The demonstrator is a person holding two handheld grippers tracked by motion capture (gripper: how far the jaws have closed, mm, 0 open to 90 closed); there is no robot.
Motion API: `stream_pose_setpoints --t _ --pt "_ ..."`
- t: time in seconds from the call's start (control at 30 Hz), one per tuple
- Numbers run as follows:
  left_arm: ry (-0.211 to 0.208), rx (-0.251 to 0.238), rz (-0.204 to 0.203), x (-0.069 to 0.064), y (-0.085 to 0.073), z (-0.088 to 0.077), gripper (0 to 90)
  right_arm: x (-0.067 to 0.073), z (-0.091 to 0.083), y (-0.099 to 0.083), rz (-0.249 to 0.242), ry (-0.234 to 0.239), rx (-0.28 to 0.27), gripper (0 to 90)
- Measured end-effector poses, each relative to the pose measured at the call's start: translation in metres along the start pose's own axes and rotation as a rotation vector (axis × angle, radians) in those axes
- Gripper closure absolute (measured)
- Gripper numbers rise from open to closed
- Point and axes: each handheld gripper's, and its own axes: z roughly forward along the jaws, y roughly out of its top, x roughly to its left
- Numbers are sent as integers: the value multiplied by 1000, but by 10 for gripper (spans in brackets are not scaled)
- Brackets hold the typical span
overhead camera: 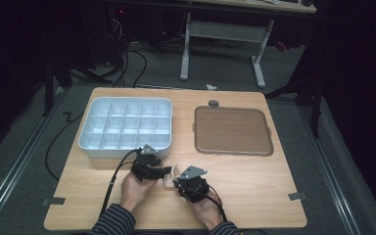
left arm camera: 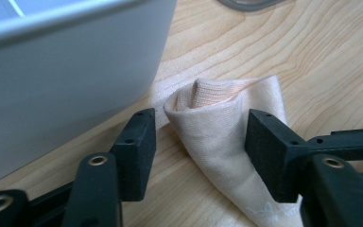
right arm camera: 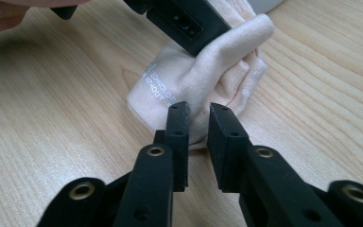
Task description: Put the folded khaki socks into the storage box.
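Left gripper [left arm camera: 201,142] has its jaws spread either side of a rolled cream sock [left arm camera: 222,127], close to it but not clearly pressing, so released, not yet clamped; right gripper [right arm camera: 199,127] has its jaws nearly closed just at the sock's near edge, a thin gap showing and no fabric caught between them that I can see. Sock lies on the wooden table [overhead camera: 254,181] near the front middle, between the two grippers, just in front of the white compartment tray [overhead camera: 126,126]. Judging by the look: light, soft knit, floppy, will sag and unroll if pinched by one layer (printed lettering on it, too small to read), so best to squeeze across the thick rolled part. Counts: one sock, two grippers, one white tray, one brown flat tray [overhead camera: 233,130] at far right.
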Motion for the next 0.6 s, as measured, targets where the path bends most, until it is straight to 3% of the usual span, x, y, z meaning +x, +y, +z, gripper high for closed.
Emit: stream_pose_setpoints --t 0.23,0.6 --pt "-33 -32 -19 -3 2 -5 380 -1 -5 0 5 3 -19 747" --pt "-20 39 -9 -10 1 10 388 -3 -13 -3 5 3 -34 717"
